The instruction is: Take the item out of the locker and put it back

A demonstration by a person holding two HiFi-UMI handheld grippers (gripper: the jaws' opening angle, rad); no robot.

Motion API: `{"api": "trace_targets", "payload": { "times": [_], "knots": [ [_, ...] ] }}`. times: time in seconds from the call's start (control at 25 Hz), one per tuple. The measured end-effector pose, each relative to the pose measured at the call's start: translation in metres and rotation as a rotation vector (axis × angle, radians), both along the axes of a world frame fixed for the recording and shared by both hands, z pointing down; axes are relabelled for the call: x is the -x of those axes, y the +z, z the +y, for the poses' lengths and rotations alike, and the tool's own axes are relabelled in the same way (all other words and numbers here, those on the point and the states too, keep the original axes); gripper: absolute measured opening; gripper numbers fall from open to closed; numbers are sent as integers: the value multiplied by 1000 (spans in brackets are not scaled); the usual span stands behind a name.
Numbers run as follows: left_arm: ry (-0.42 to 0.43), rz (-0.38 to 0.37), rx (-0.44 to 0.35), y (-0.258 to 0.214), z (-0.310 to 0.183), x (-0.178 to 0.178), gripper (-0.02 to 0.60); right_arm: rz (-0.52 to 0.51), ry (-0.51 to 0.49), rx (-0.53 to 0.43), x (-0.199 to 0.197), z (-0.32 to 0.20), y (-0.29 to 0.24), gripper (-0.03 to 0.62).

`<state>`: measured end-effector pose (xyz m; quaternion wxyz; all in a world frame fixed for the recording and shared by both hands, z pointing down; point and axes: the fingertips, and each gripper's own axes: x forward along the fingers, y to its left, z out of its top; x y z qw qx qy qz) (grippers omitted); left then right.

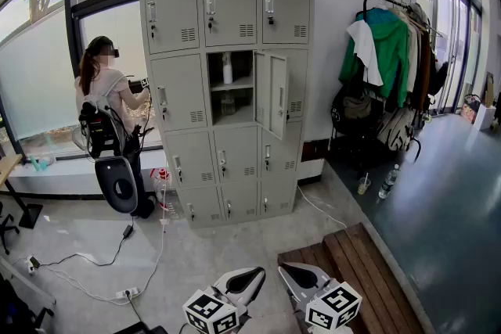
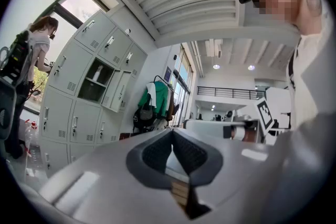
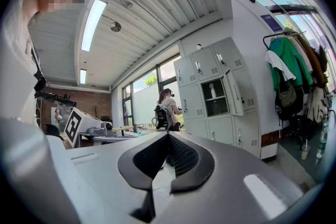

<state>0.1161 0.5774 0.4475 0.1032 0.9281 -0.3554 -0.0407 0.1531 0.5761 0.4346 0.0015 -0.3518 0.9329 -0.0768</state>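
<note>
At the bottom of the head view, the left gripper (image 1: 252,276) and right gripper (image 1: 291,271) point level, both clenched with nothing between the jaws. Across bare floor, well apart and straight ahead, stands the locker (image 1: 176,8). Its one open compartment holds a white bottle (image 1: 228,68) upright on the upper shelf and a clear container (image 1: 228,103) below. The door (image 1: 274,94) hangs open at the right, so the left gripper probably has the freer line in.

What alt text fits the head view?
A tall grey metal locker bank stands across the room, one middle door open, a white bottle on the shelf inside. The left gripper and right gripper, shut and empty, show at the bottom edge; a person stands left of the lockers.
</note>
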Motion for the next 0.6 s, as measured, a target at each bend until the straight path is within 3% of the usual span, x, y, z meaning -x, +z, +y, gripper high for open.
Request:
{"api": "trace_targets", "payload": {
  "times": [0.24, 0.6],
  "knots": [
    [-22, -23, 13, 7, -34, 5, 8, 5, -9, 10, -1, -31, 11, -8],
    [-97, -10, -65, -10, -162, 46, 8, 9, 25, -53, 30, -153, -1, -8]
  ]
}}
